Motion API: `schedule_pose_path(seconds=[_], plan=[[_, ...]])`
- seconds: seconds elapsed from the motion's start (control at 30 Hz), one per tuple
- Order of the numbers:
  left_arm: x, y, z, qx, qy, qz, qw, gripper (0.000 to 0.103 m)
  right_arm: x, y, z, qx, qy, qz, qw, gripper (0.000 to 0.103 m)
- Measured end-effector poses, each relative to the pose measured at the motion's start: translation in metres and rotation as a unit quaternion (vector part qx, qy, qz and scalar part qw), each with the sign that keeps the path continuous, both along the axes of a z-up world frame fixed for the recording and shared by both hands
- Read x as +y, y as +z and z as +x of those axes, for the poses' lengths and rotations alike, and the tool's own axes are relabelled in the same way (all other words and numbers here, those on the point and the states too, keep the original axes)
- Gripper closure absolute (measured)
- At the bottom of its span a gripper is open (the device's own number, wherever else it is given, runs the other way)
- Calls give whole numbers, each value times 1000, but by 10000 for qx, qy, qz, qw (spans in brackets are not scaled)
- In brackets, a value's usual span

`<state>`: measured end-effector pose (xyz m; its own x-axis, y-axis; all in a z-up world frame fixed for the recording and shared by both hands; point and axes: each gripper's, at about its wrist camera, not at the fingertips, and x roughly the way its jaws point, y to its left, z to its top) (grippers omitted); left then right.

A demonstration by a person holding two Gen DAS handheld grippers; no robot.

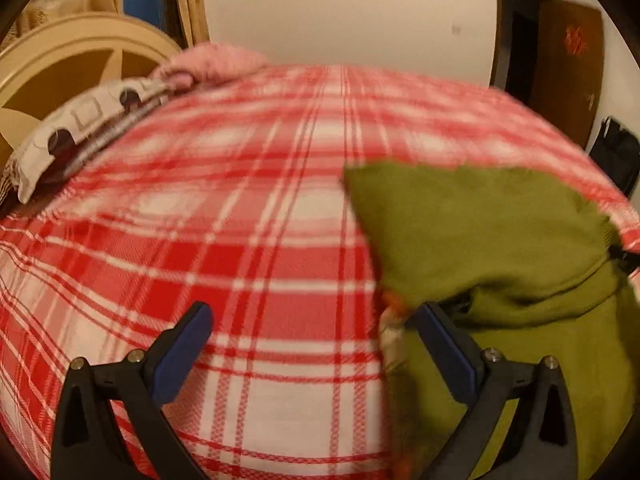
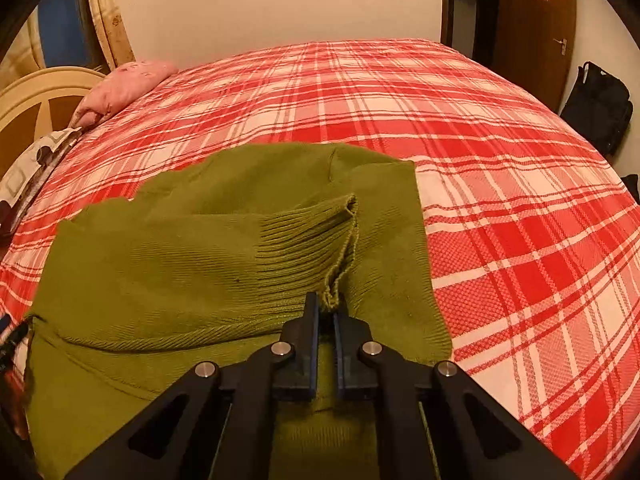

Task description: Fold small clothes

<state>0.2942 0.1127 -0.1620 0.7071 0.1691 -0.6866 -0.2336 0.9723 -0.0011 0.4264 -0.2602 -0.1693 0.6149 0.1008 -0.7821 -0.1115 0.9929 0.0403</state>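
Observation:
An olive-green knitted sweater (image 2: 224, 264) lies on a bed with a red and white plaid cover (image 2: 520, 216). One ribbed sleeve cuff (image 2: 320, 236) is folded across the body of the sweater. My right gripper (image 2: 326, 310) is shut on the edge of that cuff. In the left wrist view the same green sweater (image 1: 488, 240) lies at the right. My left gripper (image 1: 316, 318) stands open over the plaid cover (image 1: 224, 216), with nothing between its fingers; its right finger (image 1: 444, 344) is at the sweater's left edge.
A pink pillow (image 2: 128, 84) and a patterned pillow (image 1: 80, 128) lie at the bed's left side by a cream headboard (image 1: 60, 64). A black bag (image 2: 600, 108) stands on the floor at the right near a brown door (image 2: 536, 28). A pale wall (image 2: 280, 4) stands behind.

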Motion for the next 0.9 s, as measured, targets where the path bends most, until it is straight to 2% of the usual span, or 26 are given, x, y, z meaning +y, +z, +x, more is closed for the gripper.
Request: schedule_pose_path(seconds=[0.03, 0.07, 0.13, 0.27, 0.33, 0.37, 0.43, 0.5, 0.57, 0.63, 0.7, 0.9], plan=[[-2, 5, 0, -72, 23, 27, 10000, 0, 1, 2, -4, -36, -27, -53, 10000, 80], [-5, 10, 0, -117, -23, 27, 9999, 0, 3, 5, -8, -73, 18, -26, 10000, 58], [-21, 12, 8, -55, -322, 53, 9995, 0, 10, 7, -15, -59, 234, 151, 9996, 39], [-59, -6, 27, 318, -671, 462, 9962, 0, 25, 1, -20, -83, 408, -93, 9991, 39], [-66, -19, 38, 630, -593, 808, 9930, 0, 26, -7, -15, 6, 388, -298, 9988, 39], [-60, -24, 42, 786, -385, 943, 9917, 0, 23, -11, -11, 85, 360, -290, 9989, 39], [-36, -24, 41, 807, -148, 392, 9959, 0, 13, -13, -9, 100, 332, -116, 9993, 39], [-16, -31, 37, 1000, 190, 341, 9942, 0, 9, -12, -13, 117, 375, -166, 9991, 39], [-5, -32, 24, 940, 58, -61, 9955, 0, 10, -13, -19, 119, 469, -323, 9983, 39], [3, -30, 10, 920, 115, -301, 9952, 0, 8, -12, -28, 103, 477, -375, 9981, 39], [5, -28, -2, 875, 125, -397, 9953, 0, 5, -10, -32, 139, 417, -302, 9986, 39], [-13, -13, -44, 509, -24, -276, 9983, 0, 9, -6, -57, 300, 405, -290, 9983, 39]])
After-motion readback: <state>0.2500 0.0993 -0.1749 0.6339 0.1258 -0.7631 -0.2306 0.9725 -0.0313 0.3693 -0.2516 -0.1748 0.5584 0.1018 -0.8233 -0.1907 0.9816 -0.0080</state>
